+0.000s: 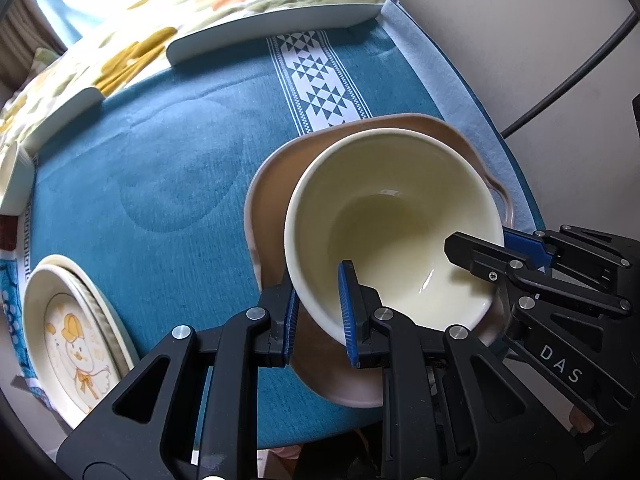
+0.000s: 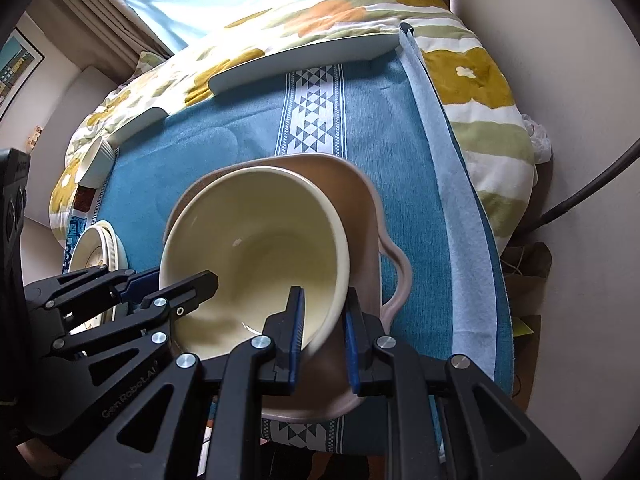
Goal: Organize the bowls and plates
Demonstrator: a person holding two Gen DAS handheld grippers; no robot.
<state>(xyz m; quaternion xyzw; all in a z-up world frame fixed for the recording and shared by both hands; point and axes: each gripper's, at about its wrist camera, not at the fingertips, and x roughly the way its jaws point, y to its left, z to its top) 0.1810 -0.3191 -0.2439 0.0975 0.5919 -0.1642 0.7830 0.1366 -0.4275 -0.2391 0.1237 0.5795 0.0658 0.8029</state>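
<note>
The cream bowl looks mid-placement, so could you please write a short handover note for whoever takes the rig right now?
Left gripper: shut on the cream bowl, near rim.
Right gripper: shut on the bowl's opposite rim.
Bowl sits tilted inside the pink handled dish on the blue cloth.
Duck plate stack stands at the cloth's left edge; small ribbed bowl beyond it.
Done: bowl brought over the dish.
Left: settle it, release; whether the other pieces need sorting is unclear.

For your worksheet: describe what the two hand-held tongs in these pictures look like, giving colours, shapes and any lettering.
Both the left tongs and the right tongs are black angular linkages with triangular cut-outs, silver rivets and ribbed blue pads. White lettering reads "DAS" on the right one and "Gen Robot.AI" on the left.
</note>
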